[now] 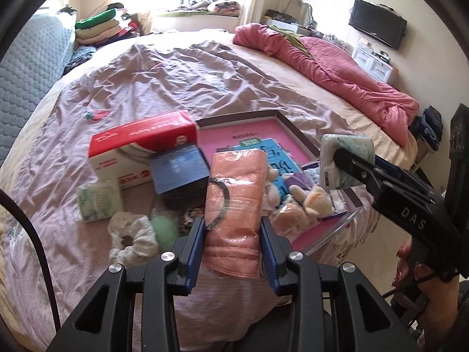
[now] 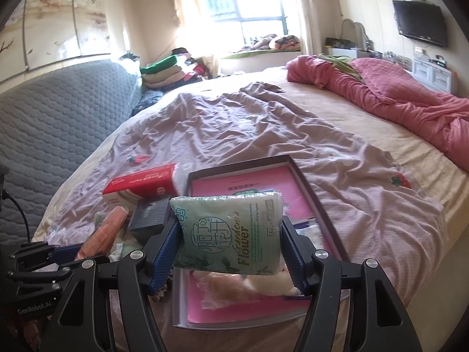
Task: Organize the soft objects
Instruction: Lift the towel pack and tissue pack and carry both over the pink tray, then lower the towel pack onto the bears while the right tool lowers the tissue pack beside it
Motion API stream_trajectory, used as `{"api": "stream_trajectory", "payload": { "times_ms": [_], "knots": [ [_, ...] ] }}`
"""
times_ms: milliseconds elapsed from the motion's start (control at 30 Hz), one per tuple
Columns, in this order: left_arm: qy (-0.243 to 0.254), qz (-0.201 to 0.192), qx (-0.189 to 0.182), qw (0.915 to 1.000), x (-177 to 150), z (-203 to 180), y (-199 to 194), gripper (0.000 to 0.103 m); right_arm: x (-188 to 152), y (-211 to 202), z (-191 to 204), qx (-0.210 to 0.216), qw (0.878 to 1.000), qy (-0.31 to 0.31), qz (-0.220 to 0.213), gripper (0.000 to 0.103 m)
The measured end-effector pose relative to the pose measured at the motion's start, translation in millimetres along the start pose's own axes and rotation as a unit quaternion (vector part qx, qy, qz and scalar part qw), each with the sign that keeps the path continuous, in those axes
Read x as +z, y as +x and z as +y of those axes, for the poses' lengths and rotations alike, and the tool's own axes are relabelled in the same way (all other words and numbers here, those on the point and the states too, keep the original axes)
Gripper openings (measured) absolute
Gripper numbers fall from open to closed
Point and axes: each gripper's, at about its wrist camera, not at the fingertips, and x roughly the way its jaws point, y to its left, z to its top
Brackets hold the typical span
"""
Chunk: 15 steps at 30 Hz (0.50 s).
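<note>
My left gripper [image 1: 233, 228] is shut on a peach towel in a clear wrapper [image 1: 234, 199], lifted above the bed; the same towel [image 2: 102, 231] shows at the left of the right wrist view. My right gripper [image 2: 231, 234] is shut on a green tissue pack printed "Gardenia Flower" [image 2: 231, 231], held over the shallow box with a pink lining [image 2: 304, 182]. In the left wrist view that pack [image 1: 346, 158] hangs right of the box [image 1: 296, 129]. Small plush toys [image 1: 307, 199] lie inside the box.
On the pale purple sheet [image 1: 176, 88] lie a red and white carton [image 1: 140, 143], a dark blue box [image 1: 178, 170], a second green tissue pack [image 1: 98, 199], a white scrunchie [image 1: 132, 237] and a green soft item [image 1: 165, 226]. A pink quilt [image 1: 337, 70] is bunched at the right.
</note>
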Motion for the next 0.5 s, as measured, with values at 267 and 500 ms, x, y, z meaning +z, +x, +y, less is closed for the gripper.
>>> {"api": "stream_trajectory", "payload": {
  "times_ms": [267, 500],
  "knots": [
    [0.018, 0.022, -0.006, 0.9996, 8.8, -24.1, 16.3, 0.037, 11.3, -10.2, -26.3, -0.02, 1.0, 0.019, 0.0, 0.067],
    [0.02, 0.034, -0.014, 0.9991, 19.4, -34.2, 29.6, 0.037, 22.7, -15.3, -44.4, -0.032, 0.999, 0.031, 0.004, 0.067]
  ]
}}
